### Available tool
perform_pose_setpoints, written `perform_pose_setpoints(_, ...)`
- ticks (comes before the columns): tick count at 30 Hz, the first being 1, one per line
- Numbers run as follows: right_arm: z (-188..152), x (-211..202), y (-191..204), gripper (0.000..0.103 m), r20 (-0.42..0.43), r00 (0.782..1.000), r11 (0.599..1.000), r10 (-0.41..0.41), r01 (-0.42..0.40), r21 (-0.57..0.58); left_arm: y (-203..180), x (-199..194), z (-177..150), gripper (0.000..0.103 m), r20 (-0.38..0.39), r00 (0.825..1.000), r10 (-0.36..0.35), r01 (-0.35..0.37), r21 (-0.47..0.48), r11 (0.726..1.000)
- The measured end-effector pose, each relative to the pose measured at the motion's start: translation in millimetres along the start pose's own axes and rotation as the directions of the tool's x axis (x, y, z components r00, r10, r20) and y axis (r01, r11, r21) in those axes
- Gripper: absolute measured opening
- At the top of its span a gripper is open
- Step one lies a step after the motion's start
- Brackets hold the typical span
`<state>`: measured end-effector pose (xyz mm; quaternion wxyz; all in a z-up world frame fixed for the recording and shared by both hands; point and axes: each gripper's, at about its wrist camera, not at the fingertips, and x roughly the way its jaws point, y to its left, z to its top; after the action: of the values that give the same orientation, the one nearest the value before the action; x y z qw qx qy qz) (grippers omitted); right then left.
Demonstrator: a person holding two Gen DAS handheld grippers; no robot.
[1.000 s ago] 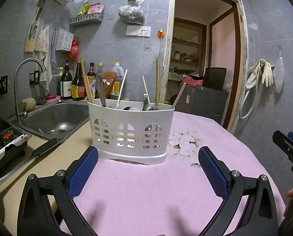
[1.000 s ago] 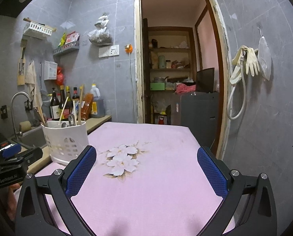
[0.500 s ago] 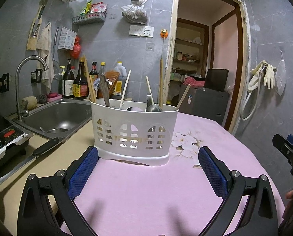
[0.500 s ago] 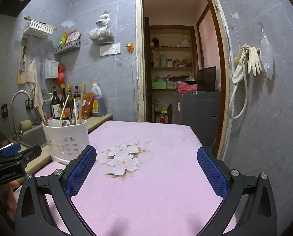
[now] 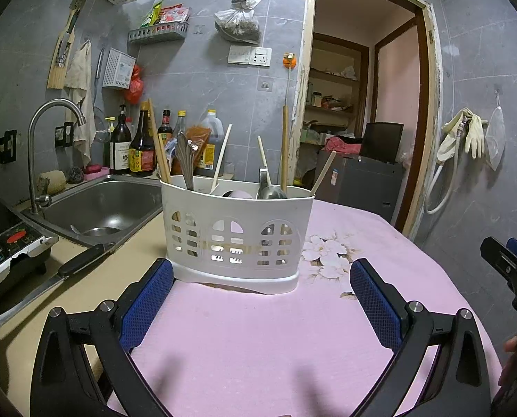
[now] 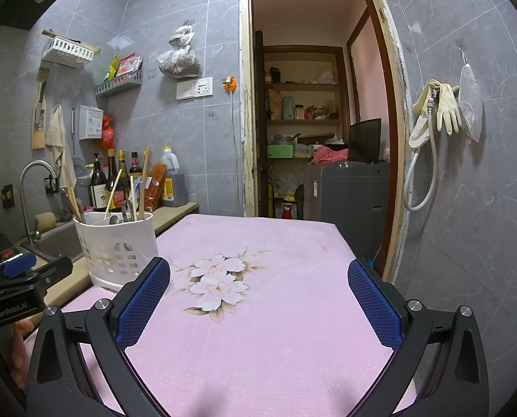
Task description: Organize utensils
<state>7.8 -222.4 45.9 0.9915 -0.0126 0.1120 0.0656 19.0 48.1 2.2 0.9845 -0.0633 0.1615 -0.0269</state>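
A white slotted utensil holder (image 5: 237, 232) stands on the pink floral cloth (image 5: 258, 340), holding chopsticks (image 5: 159, 146), a metal spoon (image 5: 185, 160), a ladle (image 5: 270, 191) and wooden sticks. My left gripper (image 5: 261, 299) is open and empty, just in front of the holder, its fingers level with the holder's base. My right gripper (image 6: 258, 299) is open and empty over the cloth, with the holder (image 6: 116, 246) to its left. The left gripper's body shows at the left edge of the right wrist view (image 6: 18, 288).
A steel sink (image 5: 98, 208) with a tap (image 5: 50, 128) lies left of the holder, with sauce bottles (image 5: 133, 146) behind it. A knife (image 5: 67, 271) lies on the beige counter by a cooktop (image 5: 5, 253). An open doorway (image 6: 314, 121) is at the back.
The left gripper has edged closer to the holder, which looks slightly larger and higher in view. The right gripper has barely moved. Both stay open.
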Motion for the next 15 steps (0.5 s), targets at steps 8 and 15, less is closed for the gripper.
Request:
perform_pose_setpoints(8,0.0,0.2,0.5,0.103,-0.001,1.0,1.0,0.001,-0.001,0.002,0.6,-0.3,0.5,0.1,0.001,1.0,0.001,-0.001,0.0,1.0)
perform_pose_setpoints(15,-0.4,1.1,0.9,0.103,-0.006,1.0,1.0,0.004,-0.004,0.008,0.6,-1.1,0.6,0.1,-0.001,1.0,0.001,-0.001,-0.001,1.0)
